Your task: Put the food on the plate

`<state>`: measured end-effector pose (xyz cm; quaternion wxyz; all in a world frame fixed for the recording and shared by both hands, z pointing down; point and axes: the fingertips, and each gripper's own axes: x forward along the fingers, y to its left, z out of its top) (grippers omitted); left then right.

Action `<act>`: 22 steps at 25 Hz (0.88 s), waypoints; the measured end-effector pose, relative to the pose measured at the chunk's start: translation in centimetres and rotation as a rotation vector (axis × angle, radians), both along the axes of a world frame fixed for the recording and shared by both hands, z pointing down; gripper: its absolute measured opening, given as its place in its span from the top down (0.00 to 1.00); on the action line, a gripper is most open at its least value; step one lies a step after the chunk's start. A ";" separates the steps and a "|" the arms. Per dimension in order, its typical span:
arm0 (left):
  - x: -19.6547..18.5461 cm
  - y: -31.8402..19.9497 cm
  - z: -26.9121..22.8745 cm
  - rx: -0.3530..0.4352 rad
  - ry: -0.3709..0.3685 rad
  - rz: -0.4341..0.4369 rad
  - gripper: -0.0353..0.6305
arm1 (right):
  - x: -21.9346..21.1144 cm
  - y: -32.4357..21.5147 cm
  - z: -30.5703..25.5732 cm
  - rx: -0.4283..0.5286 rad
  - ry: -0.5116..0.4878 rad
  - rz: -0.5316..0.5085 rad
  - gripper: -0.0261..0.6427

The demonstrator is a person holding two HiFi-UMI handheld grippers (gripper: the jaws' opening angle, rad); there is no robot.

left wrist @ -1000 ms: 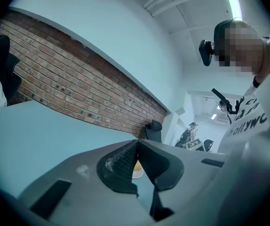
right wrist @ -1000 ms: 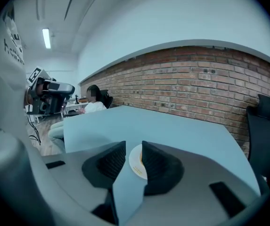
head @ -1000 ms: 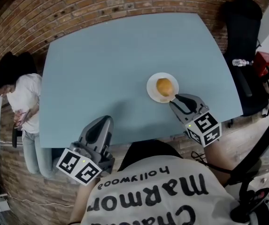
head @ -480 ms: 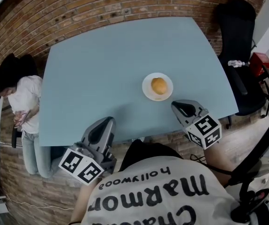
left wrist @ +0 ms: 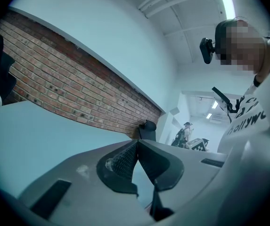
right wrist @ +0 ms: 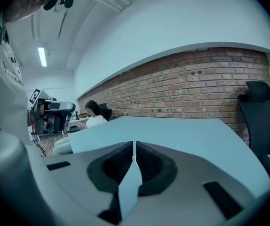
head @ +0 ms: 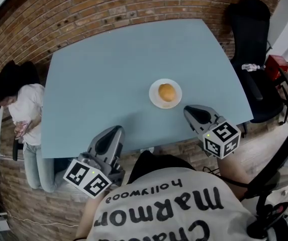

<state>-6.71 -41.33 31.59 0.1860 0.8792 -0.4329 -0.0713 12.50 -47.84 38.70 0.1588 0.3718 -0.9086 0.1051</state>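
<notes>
A round golden bun point(head: 167, 92) lies on a small white plate point(head: 155, 101) in the middle right of the light blue table point(head: 108, 74). My right gripper point(head: 190, 110) hovers just in front of the plate near the table's front edge, jaws shut and empty. The right gripper view shows its jaws point(right wrist: 134, 147) meeting, with only the tabletop beyond them. My left gripper point(head: 111, 133) sits at the front edge, well left of the plate, shut on nothing; its jaws point(left wrist: 137, 145) touch in the left gripper view.
A brick wall point(head: 83, 9) runs behind the table. A seated person point(head: 25, 109) is at the table's left end. A black office chair point(head: 257, 39) stands at the right, beside a red item point(head: 279, 67) with a bottle.
My right gripper has drawn back from the plate toward the table's front edge and its jaws have shut. The bun stays on the plate. The left gripper has not moved.
</notes>
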 end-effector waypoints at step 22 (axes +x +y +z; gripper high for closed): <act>0.5 -0.5 0.0 -0.007 0.005 -0.004 0.94 | 0.4 -0.6 -0.3 -0.024 -0.018 -0.005 0.94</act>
